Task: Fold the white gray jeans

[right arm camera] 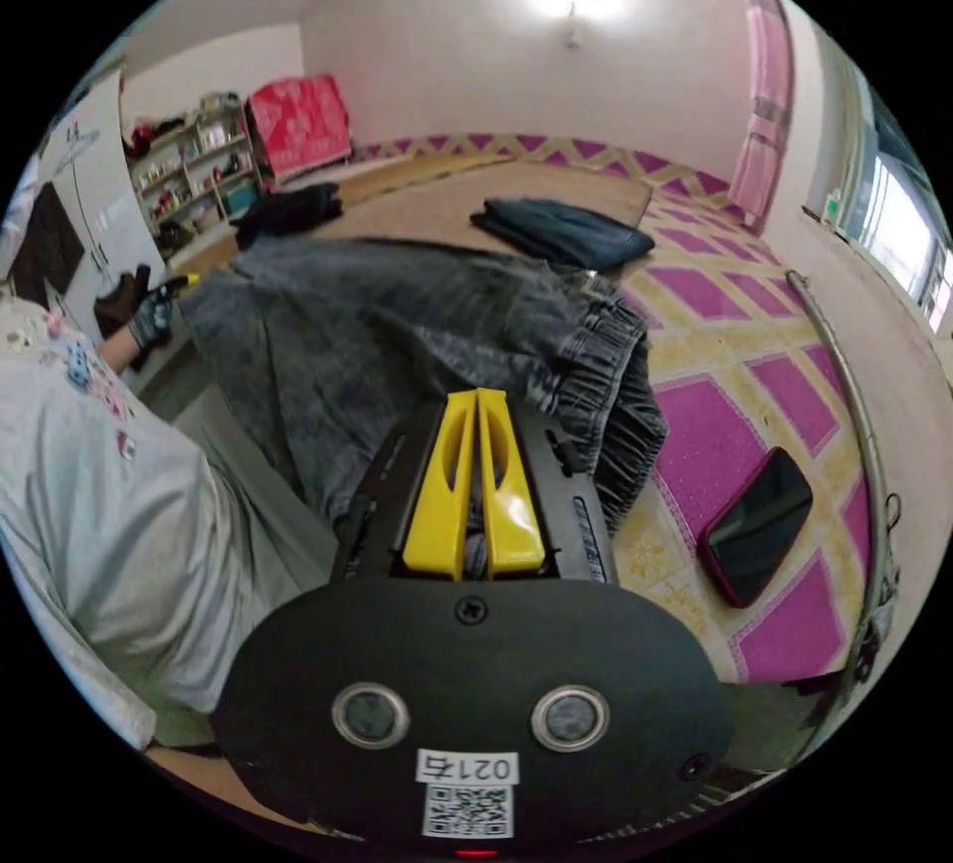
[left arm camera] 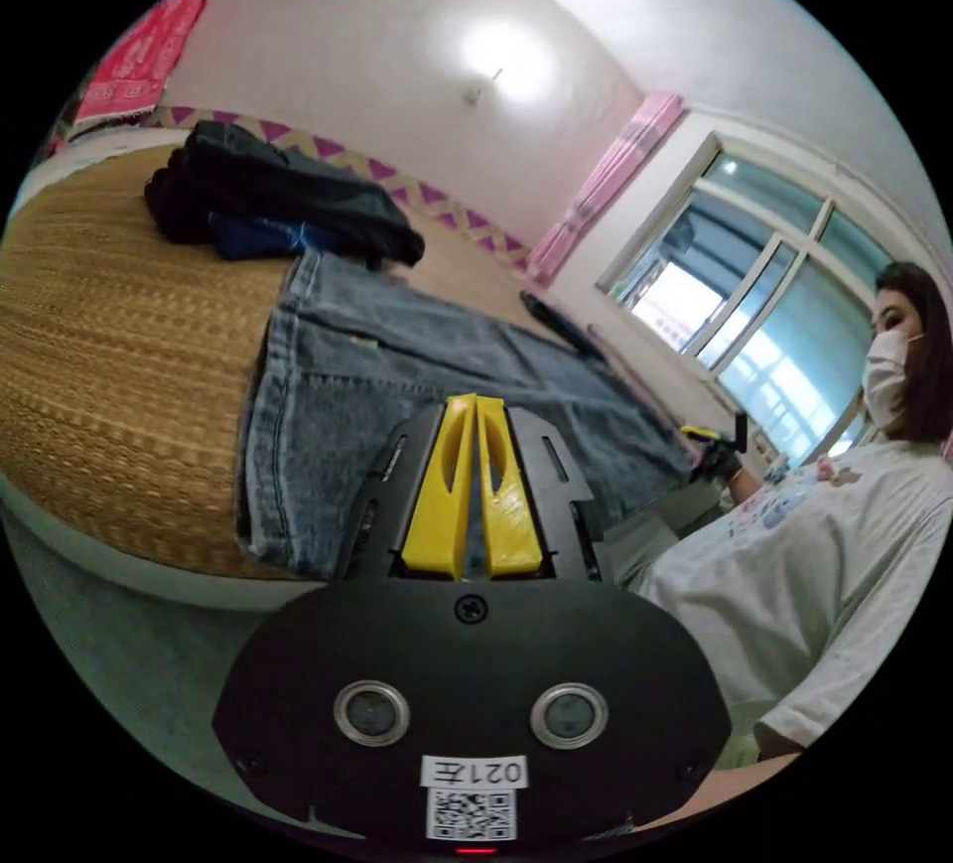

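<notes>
The grey-washed jeans (left arm camera: 397,376) lie spread flat on a woven straw mat (left arm camera: 119,327), legs running toward the window. My left gripper (left arm camera: 475,398) is shut on the jeans' near edge at the hem end, with denim showing between the yellow jaws. In the right gripper view the jeans (right arm camera: 397,327) stretch away from the gathered waistband, and my right gripper (right arm camera: 476,393) is shut on the cloth near that waistband. The right gripper (left arm camera: 710,441) shows small at the far end of the jeans in the left gripper view. The left gripper (right arm camera: 164,292) shows in a gloved hand at the far left.
A pile of dark clothes (left arm camera: 268,193) lies beyond the jeans on the mat. A folded dark garment (right arm camera: 561,229) rests further back. A phone (right arm camera: 759,525) lies on the pink-patterned mat (right arm camera: 735,357). A person in a pale shirt (left arm camera: 834,545) stands by the bed edge. Shelves (right arm camera: 194,168) line the wall.
</notes>
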`<state>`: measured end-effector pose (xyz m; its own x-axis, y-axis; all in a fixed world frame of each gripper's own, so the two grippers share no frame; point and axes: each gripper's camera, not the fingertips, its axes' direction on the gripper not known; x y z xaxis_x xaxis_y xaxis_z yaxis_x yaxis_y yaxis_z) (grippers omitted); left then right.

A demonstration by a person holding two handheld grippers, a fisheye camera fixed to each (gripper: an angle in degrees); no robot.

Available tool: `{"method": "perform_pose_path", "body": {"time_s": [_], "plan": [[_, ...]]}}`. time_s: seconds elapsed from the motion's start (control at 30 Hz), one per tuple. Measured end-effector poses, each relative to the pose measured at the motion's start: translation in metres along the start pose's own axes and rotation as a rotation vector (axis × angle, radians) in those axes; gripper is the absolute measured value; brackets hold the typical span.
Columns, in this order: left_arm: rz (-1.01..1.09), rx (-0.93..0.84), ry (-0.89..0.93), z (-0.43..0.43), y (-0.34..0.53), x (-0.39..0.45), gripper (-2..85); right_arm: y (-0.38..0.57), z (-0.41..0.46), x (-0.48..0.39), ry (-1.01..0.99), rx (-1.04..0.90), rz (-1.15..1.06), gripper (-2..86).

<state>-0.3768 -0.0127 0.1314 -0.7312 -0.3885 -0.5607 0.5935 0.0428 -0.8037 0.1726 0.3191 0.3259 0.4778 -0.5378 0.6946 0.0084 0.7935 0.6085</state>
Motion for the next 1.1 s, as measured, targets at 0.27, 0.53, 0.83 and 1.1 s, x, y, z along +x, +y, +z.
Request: {"method": "perform_pose_path", "body": {"time_s": [0.27,0.53,0.83,1.1], "plan": [[-0.054,-0.082,-0.364,0.014,-0.068,-0.033,6.0,0.002,0.005,0.000,-0.074,0.080,0.048,-0.7],[-0.155,-0.342,-0.515,0.066,-0.128,-0.083,2.4,0.002,0.021,-0.012,-0.155,0.053,0.030,-0.7],[-0.187,-0.359,-0.451,0.060,-0.148,-0.114,-0.7,-0.010,0.045,-0.022,-0.126,0.021,-0.050,-0.6],[-0.151,-0.124,-0.301,0.005,-0.137,-0.096,0.0,-0.013,0.067,-0.011,-0.180,-0.096,-0.008,-0.7]]}}
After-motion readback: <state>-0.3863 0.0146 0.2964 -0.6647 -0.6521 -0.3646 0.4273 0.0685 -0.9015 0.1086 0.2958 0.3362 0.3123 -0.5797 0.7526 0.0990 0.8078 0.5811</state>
